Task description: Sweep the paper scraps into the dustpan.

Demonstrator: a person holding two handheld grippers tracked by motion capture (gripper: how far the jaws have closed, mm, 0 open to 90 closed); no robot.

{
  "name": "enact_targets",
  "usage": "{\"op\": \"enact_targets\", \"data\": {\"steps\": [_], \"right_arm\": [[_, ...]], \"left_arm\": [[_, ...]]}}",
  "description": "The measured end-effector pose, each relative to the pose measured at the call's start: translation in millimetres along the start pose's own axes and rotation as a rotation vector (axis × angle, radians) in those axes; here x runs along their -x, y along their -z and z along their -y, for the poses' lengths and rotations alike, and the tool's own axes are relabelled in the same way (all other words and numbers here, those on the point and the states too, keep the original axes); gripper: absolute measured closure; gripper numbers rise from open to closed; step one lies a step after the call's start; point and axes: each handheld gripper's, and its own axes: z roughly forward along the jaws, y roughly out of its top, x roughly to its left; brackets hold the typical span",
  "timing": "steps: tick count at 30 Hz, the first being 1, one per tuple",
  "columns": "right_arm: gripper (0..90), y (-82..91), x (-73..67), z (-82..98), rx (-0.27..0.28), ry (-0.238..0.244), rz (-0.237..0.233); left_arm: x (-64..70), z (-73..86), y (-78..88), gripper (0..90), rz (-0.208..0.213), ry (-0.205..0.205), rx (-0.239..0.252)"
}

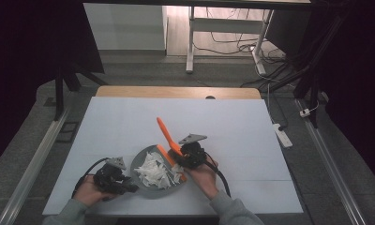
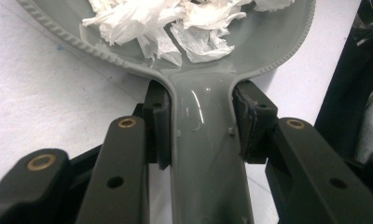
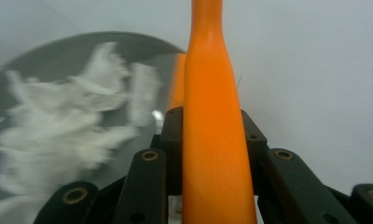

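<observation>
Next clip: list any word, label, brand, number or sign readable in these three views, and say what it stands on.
None: no readable text in any view.
The grey pan and the white paper scraps in it bear no print.
The orange spatula is plain.
The left gripper and right gripper show no lettering.
The white table carries no label.

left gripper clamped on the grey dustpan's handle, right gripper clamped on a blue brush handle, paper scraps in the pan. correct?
One error: the brush handle in the right gripper is orange, as the right gripper view shows. The left gripper does clamp the grey dustpan handle, with paper scraps in the pan.
</observation>
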Motion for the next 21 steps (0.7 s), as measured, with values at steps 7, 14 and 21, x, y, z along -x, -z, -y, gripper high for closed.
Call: {"op": "enact_targets", "data": {"steps": [7,14,21], "right_arm": [[70.6,3.8,-34.5,-8.2,0.047,0.054,-0.095],[70.6,18.9,-28.1,-15.1,0.114,0.067,-0.089],[70.6,31.3,-6.7,-18.0,0.151,0.033,-0.071]], "left_arm": [[-0.4,0.0,-0.5,61.6,0.003,0.003,0.007],[-1.4,0.7,-0.5,61.6,0.002,0.001,0.015],[-3.0,1.4,0.8,61.6,-0.009,0.008,0.026]]}}
